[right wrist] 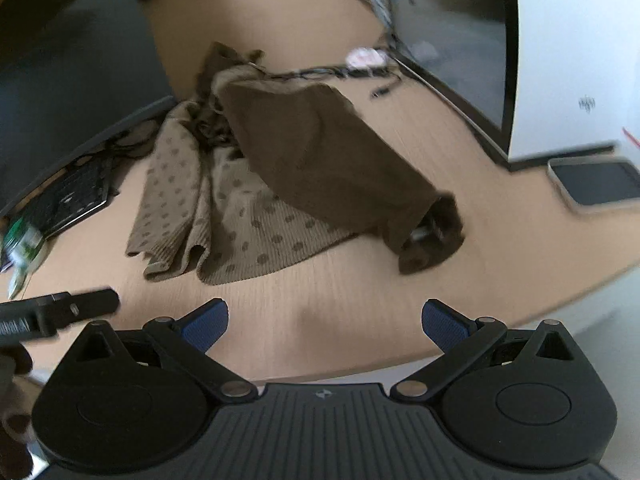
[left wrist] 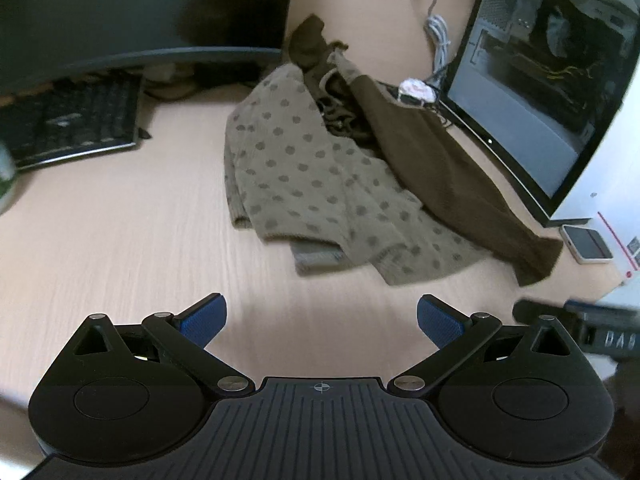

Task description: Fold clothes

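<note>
On the pale wood-grain desk (left wrist: 100, 240), toward twelve o'clock from both cameras, lies a rumpled heap of clothes: a beige knitted garment with grey polka dots (left wrist: 296, 184), bunched and overlapping itself, and a plain dark brown garment (left wrist: 440, 168) draped across its one-to-two o'clock side, one end trailing onto the desk toward a white phone with a dark screen (left wrist: 586, 244). Neither piece lies flat or squared, so judged by the task the pile counts as unfolded at this moment, with no neat stack in sight. The left gripper (left wrist: 320, 322) hangs above bare desk at six o'clock of the heap, its blue-padded fingers (left wrist: 204, 320) spread wide with nothing between them; the right gripper (right wrist: 324, 322) is held likewise, fingers (right wrist: 444, 326) far apart and empty, near the desk's front edge. Each shows in the other's view as a dark blurred bar at the side, so the two sit side by side, probably so that both can reach the cloth together. A black keyboard (left wrist: 76, 124) sits at ten o'clock under a dark monitor (left wrist: 120, 12), and a glass-sided computer case (left wrist: 552, 80) stands at two o'clock, leaving the middle of the desk as working room. Both views are slightly blurred, so finer folds and hems cannot be told
</note>
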Demonstrator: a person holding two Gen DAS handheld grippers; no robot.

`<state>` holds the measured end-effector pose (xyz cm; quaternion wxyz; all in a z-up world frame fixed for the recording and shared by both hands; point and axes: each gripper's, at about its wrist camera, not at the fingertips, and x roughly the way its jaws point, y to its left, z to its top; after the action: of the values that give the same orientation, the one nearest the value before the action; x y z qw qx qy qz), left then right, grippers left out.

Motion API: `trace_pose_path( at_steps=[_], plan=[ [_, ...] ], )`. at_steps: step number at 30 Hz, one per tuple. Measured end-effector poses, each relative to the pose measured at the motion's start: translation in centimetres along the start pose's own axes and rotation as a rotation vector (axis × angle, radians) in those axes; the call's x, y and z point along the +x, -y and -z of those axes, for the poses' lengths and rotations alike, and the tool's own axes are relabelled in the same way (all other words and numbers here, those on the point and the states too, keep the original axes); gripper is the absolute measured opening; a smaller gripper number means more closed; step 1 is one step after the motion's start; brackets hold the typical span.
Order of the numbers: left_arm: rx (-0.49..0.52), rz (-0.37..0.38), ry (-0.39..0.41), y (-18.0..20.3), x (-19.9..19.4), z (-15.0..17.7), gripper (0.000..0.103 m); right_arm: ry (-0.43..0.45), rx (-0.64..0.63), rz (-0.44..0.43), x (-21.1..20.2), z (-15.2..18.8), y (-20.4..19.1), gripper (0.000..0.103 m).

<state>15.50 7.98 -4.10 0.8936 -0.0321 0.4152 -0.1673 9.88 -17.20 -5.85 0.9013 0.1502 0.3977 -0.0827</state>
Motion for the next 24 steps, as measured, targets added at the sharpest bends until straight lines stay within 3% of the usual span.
trace_pose_path(
  at_steps=[2, 5, 11, 14, 19, 20, 21, 23, 24],
  plan=[
    [0.004, 0.043, -0.006, -1.7, 1.2, -2.3, 0.103, -0.002, 0.031, 0.042, 0.2, -0.3, -1.0, 0.103],
    [0.032, 0.065, 0.036, -2.9, 3.3, -6.4, 0.103, 0.021, 0.026, 0.038, 0.1, -1.7, -2.1, 0.103],
    [0.101, 0.005, 0.132, -1.4, 9.0, -13.2, 0.103, 0.022, -0.067, 0.023, 2.5, -5.7, -2.7, 0.103],
    [0.126, -0.039, 0.148, -0.1, 11.6, -14.6, 0.103, 0.019, -0.161, -0.008, 4.8, -7.8, -2.1, 0.103],
    [0.111, -0.071, 0.107, -0.5, 13.1, -14.3, 0.101, 0.072, -0.280, -0.099, 9.4, -11.4, -1.7, 0.103],
    [0.108, -0.078, 0.099, -0.6, 13.4, -14.3, 0.089, 0.074, -0.278, -0.152, 10.5, -12.0, -1.7, 0.103],
    [0.105, -0.085, 0.091, -0.7, 13.7, -14.2, 0.065, 0.059, -0.271, -0.227, 11.6, -12.5, -1.6, 0.103],
    [0.099, -0.098, 0.074, -0.8, 14.3, -14.1, 0.055, 0.008, -0.255, -0.373, 13.7, -13.2, -1.4, 0.103],
    [0.096, -0.104, 0.066, -0.9, 14.6, -14.1, 0.044, -0.028, -0.246, -0.435, 14.8, -13.4, -1.3, 0.103]
  ],
)
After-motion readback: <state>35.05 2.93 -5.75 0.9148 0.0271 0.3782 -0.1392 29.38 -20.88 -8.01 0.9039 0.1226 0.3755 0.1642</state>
